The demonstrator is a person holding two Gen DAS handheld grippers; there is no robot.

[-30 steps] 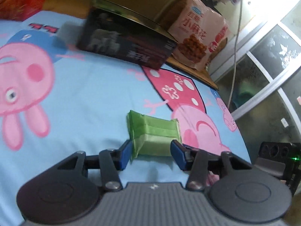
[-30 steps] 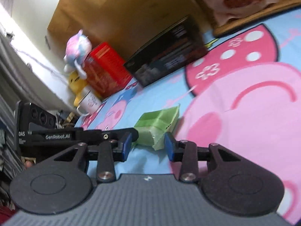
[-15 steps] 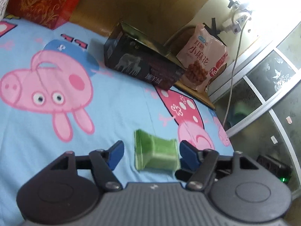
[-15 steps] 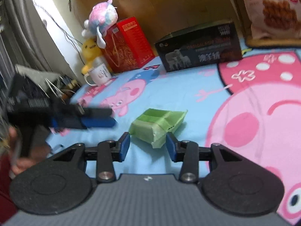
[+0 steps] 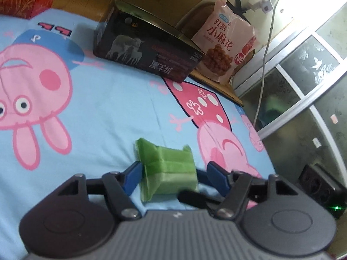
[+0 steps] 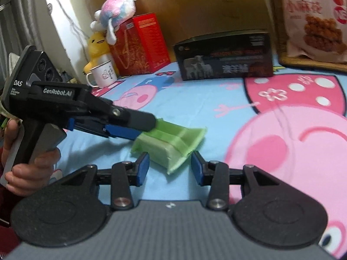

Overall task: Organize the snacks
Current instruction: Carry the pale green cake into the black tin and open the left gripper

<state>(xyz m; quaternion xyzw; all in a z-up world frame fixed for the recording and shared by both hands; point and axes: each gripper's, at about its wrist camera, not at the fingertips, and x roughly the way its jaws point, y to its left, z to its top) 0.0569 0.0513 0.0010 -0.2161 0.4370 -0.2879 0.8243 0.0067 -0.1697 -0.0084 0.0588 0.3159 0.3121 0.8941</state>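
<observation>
Surface: bed sheet (image 5: pixel 112 112) in pale blue with pink cartoon pigs; a bed, so no counter here.
Task thing: green snack packet (image 5: pixel 168 170), lying flat on the sheet, crimped ends flared, seen in both wrist views (image 6: pixel 171 146).
Left gripper (image 5: pixel 171 176): jaws parted to either side of the packet after just opening wider, then easing in slightly; left blue pad at the packet's edge, right pad standing clear; nothing clamped.
Right gripper (image 6: pixel 170 169): jaws spread, straddling the near corner of the packet, pads beside it but not pressing; released, gripping nothing.
Hand (image 6: pixel 26 173): wrapped round the left tool's handle at the left edge of the right wrist view.
Likely goals: black box with sheep print (image 5: pixel 147 54) and pink snack bag (image 5: pixel 225 49) at the far side of the bed, well apart from the packet.
Bystanders: red box (image 6: pixel 141 45), white mug (image 6: pixel 103 75), plush toys (image 6: pixel 108 26).
Step in hand: judged as lining up a pick of the green packet, both tools converging on 1 item.
Next move calls for: 1 gripper yielding; the other closing squarely on the packet's firm middle, not the thin crimp; then a lift and carry toward the other snacks.
Risk: soft wrapper sliding or buckling under an off-centre pinch.
</observation>
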